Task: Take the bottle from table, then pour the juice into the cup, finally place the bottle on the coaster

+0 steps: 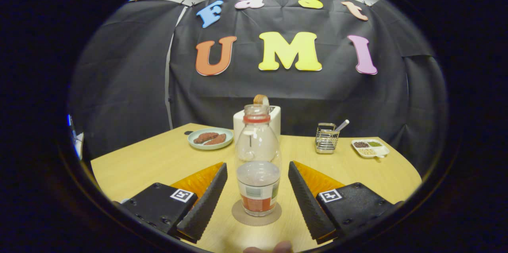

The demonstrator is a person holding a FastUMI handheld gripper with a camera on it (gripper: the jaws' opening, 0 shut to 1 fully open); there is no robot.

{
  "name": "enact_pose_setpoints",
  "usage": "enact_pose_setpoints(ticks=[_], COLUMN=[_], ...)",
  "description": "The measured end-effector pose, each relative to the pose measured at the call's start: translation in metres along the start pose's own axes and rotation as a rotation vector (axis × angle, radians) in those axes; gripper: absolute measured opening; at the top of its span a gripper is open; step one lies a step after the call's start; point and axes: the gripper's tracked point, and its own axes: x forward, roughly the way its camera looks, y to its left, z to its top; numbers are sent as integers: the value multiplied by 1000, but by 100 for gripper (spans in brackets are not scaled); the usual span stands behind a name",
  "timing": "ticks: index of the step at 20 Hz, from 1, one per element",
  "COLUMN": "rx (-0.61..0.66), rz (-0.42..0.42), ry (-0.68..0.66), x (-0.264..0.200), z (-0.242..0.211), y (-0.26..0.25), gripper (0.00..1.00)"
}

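A clear bottle with a red ring at its neck and a label low on its body stands upright on a round brown coaster on the wooden table. My gripper is open, with one finger on each side of the bottle. Both fingers stand apart from the glass with a clear gap. The bottle looks nearly empty, and I cannot make out a separate cup.
Behind the bottle is a white toaster with a slice of bread sticking out. A pale plate with brown food lies back left. A wire basket and a divided white dish stand back right. A person's fingertip shows at the near edge.
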Motion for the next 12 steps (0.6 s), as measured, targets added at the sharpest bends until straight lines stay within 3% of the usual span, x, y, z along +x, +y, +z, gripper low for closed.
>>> enact_pose_setpoints(ticks=[5, 12], rx=[7, -43], rz=[-69, -247], ry=[-87, -188], x=[-57, -173], z=[60, 132], y=[-13, -51], gripper=[99, 99])
